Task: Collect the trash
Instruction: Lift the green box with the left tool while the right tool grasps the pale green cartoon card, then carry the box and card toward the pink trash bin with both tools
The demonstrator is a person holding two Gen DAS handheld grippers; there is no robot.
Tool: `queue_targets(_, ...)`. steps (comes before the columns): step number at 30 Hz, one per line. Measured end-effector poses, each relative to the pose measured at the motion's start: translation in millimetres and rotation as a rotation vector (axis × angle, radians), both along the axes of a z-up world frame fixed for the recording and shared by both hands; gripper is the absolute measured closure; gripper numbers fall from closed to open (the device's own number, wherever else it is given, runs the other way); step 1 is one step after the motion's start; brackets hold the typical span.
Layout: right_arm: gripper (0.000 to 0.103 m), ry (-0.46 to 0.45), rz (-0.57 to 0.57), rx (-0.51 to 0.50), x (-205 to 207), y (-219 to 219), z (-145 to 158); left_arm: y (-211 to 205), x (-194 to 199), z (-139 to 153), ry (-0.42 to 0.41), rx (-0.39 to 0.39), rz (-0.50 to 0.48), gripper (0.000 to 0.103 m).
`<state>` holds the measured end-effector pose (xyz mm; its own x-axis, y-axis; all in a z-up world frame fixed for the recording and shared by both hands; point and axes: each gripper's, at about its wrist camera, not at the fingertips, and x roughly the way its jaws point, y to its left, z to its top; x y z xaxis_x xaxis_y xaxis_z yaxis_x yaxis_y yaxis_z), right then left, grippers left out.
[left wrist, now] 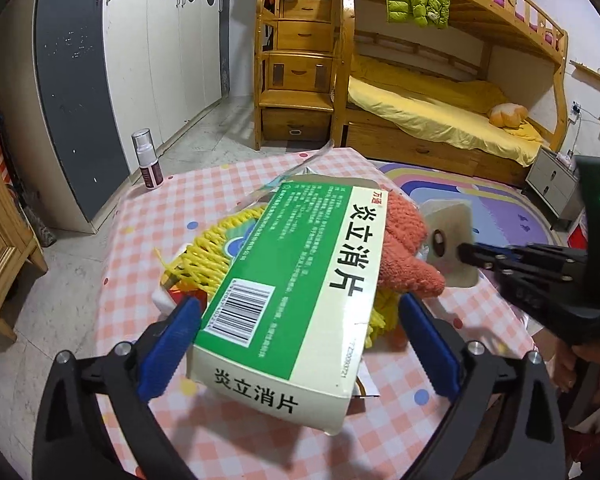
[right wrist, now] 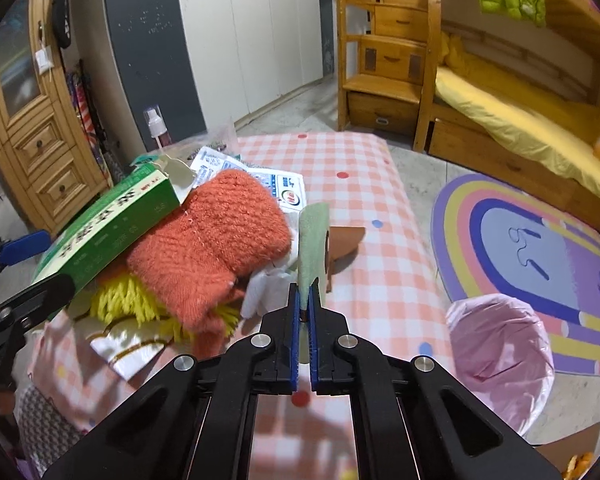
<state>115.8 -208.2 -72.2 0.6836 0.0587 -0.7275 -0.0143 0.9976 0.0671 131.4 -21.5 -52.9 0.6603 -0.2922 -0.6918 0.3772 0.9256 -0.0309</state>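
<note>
Already the right gripper point(right wrist: 304, 300) had pinched shut on the thin, light card point(right wrist: 314, 240), edge-on near the table's point(right wrist: 380, 184) middle; the left gripper point(left wrist: 296, 316) gaped wide around the stiff, empty-looking medicine box point(left wrist: 300, 280), best held across its long sides.

Table point(right wrist: 352, 168) under pink-and-white check cloth with coloured dots. Litter heaped at its 9 o'clock side in the right wrist view: yellow foam netting point(right wrist: 132, 300) and white printed wrappers point(right wrist: 276, 188) against the cloth, orange knit cloth point(right wrist: 220, 236) and green-and-white medicine box point(left wrist: 296, 280) riding on top. Brown paper scrap point(right wrist: 342, 242) on the cloth at 3 o'clock of the heap. Spray bottle point(left wrist: 148, 160) upright at the far corner, about 11 o'clock. Floor beyond: rainbow rug point(right wrist: 540, 248), and a bin with pink liner point(right wrist: 500, 352) close by the table edge.
</note>
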Motion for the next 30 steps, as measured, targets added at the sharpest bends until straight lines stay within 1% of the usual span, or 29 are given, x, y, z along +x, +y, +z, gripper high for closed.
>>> queue_targets(2,0.1,-0.016,0.002,-0.008,-9,-3,5,-1,2,-2,0.004,0.01,0.002,0.007)
queue_targets(5,0.1,-0.041,0.011,-0.02,-21,-5,14,3,7,-2,0.018,-0.014,0.007,0.007)
queue_targets(9,0.1,-0.063,0.025,-0.035,-31,-5,21,8,15,0,0.028,-0.043,-0.014,0.008)
queue_targets(10,0.1,-0.068,0.03,-0.037,-34,-4,22,8,16,0,0.036,-0.048,-0.022,0.017)
queue_targets(13,0.1,-0.081,0.045,-0.047,-38,-3,27,8,17,0,0.048,-0.055,-0.024,0.019)
queue_targets(14,0.1,-0.085,0.049,-0.049,-39,-2,28,7,15,1,0.042,-0.053,-0.025,0.063)
queue_targets(15,0.1,-0.089,0.05,-0.052,-40,-1,29,5,14,2,0.048,-0.048,-0.027,0.075)
queue_targets(16,0.1,-0.096,0.049,-0.057,-42,-1,32,5,13,5,0.041,-0.043,-0.002,0.075)
queue_targets(18,0.1,-0.114,0.05,-0.055,-48,-1,39,7,8,11,0.028,-0.059,0.004,0.078)
queue_targets(19,0.1,-0.117,0.05,-0.052,-49,-1,41,7,7,11,0.03,-0.056,0.005,0.078)
queue_targets(20,0.1,-0.12,0.051,-0.048,-50,-2,42,7,6,11,0.036,-0.056,0.003,0.073)
queue_targets(21,0.1,-0.12,0.051,-0.045,-52,-2,43,8,5,11,0.044,-0.057,0.01,0.062)
queue_targets(22,0.1,-0.118,0.05,-0.043,-54,-3,44,9,4,10,0.044,-0.055,0.025,0.036)
queue_targets(23,0.1,-0.117,0.051,-0.041,-55,-3,43,12,0,11,0.024,-0.069,0.03,0.028)
queue_targets(25,0.1,-0.112,0.055,-0.032,-59,-2,42,15,-4,11,0.019,-0.074,0.021,0.028)
queue_targets(27,0.1,-0.106,0.06,-0.029,-62,-1,40,15,-8,10,0.011,-0.051,0.025,0.021)
queue_targets(29,0.1,-0.104,0.066,-0.023,-64,0,40,19,-10,11,-0.006,-0.032,0.037,0.007)
queue_targets(30,0.1,-0.106,0.068,-0.02,-66,0,40,26,-11,10,-0.016,-0.036,0.04,0.007)
